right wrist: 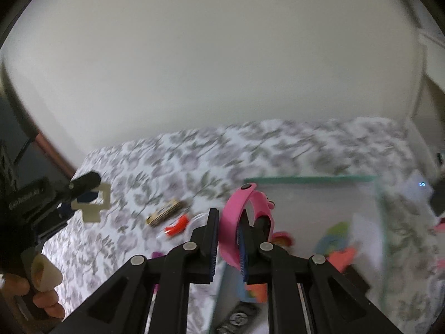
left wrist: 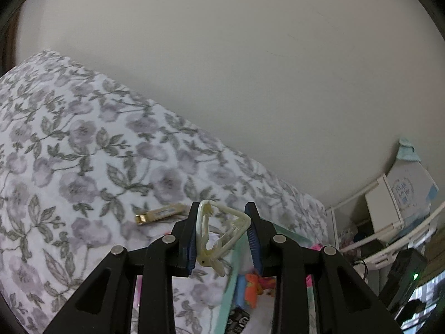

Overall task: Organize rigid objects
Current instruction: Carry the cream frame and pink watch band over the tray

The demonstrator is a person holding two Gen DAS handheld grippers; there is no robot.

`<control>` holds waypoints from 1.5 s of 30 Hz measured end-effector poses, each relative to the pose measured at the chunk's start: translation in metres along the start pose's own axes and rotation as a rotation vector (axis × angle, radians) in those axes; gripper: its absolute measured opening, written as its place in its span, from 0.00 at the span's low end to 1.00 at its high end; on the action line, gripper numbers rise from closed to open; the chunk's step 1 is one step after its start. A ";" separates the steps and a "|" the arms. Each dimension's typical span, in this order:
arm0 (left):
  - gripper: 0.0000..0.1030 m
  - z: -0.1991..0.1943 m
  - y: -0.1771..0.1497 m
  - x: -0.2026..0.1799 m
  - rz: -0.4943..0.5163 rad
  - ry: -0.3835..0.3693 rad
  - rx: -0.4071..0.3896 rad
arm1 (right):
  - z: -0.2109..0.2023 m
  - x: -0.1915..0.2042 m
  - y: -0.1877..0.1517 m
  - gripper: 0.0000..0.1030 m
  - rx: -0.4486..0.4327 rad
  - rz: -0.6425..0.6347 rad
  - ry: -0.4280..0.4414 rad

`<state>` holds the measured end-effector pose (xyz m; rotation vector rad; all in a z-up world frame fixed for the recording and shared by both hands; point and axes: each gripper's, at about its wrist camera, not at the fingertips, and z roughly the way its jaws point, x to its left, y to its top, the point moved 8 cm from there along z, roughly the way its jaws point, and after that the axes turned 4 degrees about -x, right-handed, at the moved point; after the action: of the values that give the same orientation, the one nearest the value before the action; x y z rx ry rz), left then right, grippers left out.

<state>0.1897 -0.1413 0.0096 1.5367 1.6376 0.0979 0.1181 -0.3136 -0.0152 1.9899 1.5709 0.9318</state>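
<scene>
My left gripper (left wrist: 222,222) is shut on a pale cream plastic clip (left wrist: 219,231), held above the floral bed sheet. In the right wrist view the same gripper (right wrist: 83,192) shows at the far left with the clip (right wrist: 94,203) in it. My right gripper (right wrist: 228,228) is shut on a pink wristband (right wrist: 239,222) and holds it over the near edge of a clear bin with a teal rim (right wrist: 308,179). A gold clip (left wrist: 160,213) lies on the sheet, also in the right wrist view (right wrist: 165,211), beside a red piece (right wrist: 176,226).
The bin holds several colourful toys (right wrist: 339,247) and, in the left wrist view, orange and pink items (left wrist: 254,285). A dark remote-like object (right wrist: 236,320) lies near the bin. A white rack with boxes (left wrist: 389,208) stands at the right. A plain wall is behind the bed.
</scene>
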 end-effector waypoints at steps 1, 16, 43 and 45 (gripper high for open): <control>0.31 0.002 -0.002 -0.004 0.010 -0.005 0.005 | -0.004 -0.006 0.003 0.13 -0.009 0.006 -0.015; 0.32 0.062 -0.074 -0.085 0.275 0.003 0.142 | -0.026 -0.086 0.013 0.13 -0.041 0.080 -0.173; 0.32 0.121 -0.130 -0.084 0.401 0.085 0.227 | 0.033 -0.153 -0.048 0.15 0.195 0.119 -0.337; 0.33 0.122 -0.131 -0.084 0.403 0.085 0.232 | 0.033 -0.153 -0.048 0.15 0.197 0.116 -0.342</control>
<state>0.1523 -0.3017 -0.0993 2.0523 1.4197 0.1973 0.0907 -0.4459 -0.1071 2.2535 1.4107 0.4551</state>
